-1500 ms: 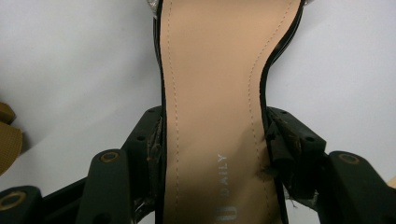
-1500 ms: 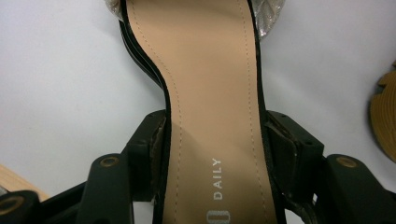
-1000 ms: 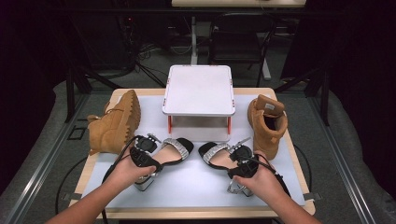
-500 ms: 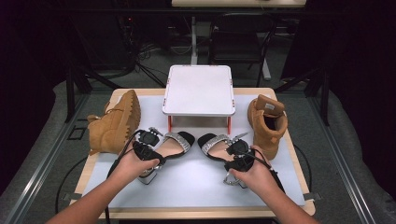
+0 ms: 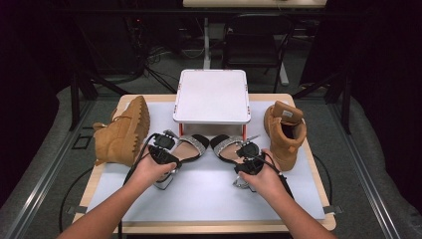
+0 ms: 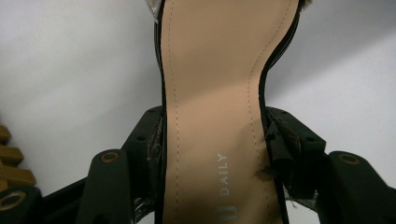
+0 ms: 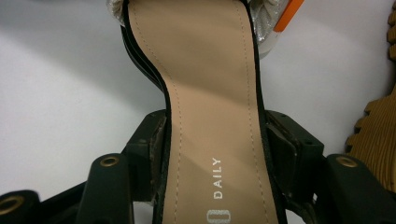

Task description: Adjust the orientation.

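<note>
1. I have a heeled sandal in each gripper. The left sandal (image 5: 185,148) and right sandal (image 5: 230,145) lie on the white table (image 5: 209,194), toes toward the white raised stand (image 5: 211,97), just in front of it.
2. The left gripper (image 5: 161,152) is clamped across the left sandal's heel end; its jaws press both edges of the tan insole (image 6: 215,116). The right gripper (image 5: 249,158) grips the right sandal's insole (image 7: 212,116) the same way.
3. Risk, as I judge it: each grip sits far back, so the toe end may sag or swing and catch on the stand's orange leg (image 7: 288,14) or its edge.
4. The narrow insole edges could also slip between the pads if I tilt too fast.
5. Further out, the upright tan boot (image 5: 284,134) stands just beside my right hand (image 5: 266,179), and the tipped boot (image 5: 122,133) lies just beside the left sandal; a wide swing could knock either.
6. The gripper views show pad contact and the "DAILY" print; the high view shows the stand, boots and spacing.
</note>
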Demonstrator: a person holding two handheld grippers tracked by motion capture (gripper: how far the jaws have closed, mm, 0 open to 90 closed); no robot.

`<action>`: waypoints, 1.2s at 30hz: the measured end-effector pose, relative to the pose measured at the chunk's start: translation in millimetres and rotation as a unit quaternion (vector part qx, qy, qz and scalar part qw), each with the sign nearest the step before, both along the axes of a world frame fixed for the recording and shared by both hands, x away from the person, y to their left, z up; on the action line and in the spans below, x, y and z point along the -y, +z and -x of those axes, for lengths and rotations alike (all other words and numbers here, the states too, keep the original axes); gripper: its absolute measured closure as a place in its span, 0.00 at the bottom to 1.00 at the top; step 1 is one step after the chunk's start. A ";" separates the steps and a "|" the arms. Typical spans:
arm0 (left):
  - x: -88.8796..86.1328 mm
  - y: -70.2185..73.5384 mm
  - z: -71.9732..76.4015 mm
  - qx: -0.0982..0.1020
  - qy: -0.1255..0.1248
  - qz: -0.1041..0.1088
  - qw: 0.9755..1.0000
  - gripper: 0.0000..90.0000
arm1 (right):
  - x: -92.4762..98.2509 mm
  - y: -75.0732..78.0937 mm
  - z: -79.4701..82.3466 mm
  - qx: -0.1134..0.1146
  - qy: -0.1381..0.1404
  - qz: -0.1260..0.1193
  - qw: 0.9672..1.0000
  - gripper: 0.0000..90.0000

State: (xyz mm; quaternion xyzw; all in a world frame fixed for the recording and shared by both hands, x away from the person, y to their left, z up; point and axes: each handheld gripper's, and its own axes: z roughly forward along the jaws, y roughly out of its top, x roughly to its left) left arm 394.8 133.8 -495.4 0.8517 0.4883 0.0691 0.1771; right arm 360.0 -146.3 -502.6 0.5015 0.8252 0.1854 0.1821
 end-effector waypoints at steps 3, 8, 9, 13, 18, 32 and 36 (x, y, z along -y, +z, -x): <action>2.0 -2.1 -1.9 0.001 0.004 0.000 1.000 0.47 | -1.5 -3.0 -2.1 0.003 -0.006 0.002 1.000 0.47; 3.1 -8.3 -2.4 -0.002 0.007 0.003 1.000 0.47 | -1.3 -5.9 -5.0 0.002 -0.014 -0.011 1.000 0.46; 2.6 -9.3 -2.0 -0.004 0.009 0.005 1.000 0.47 | -1.5 -6.5 -5.0 -0.001 -0.014 -0.012 1.000 0.46; 1.8 -13.9 -1.5 -0.010 0.010 0.007 1.000 0.47 | 0.4 -10.6 -4.9 -0.009 -0.016 -0.020 1.000 0.46; 2.7 -15.4 -0.7 -0.012 0.005 0.004 1.000 0.46 | 1.3 -15.0 -1.5 0.001 -0.011 -0.019 1.000 0.46; -7.3 -8.9 0.5 -0.009 0.004 0.039 0.999 0.45 | 5.9 -12.8 -2.1 -0.007 -0.013 -0.045 0.999 0.46; -7.4 -7.0 1.0 -0.006 -0.001 0.033 0.999 0.45 | 5.3 -11.9 -1.7 -0.010 -0.011 -0.037 0.999 0.46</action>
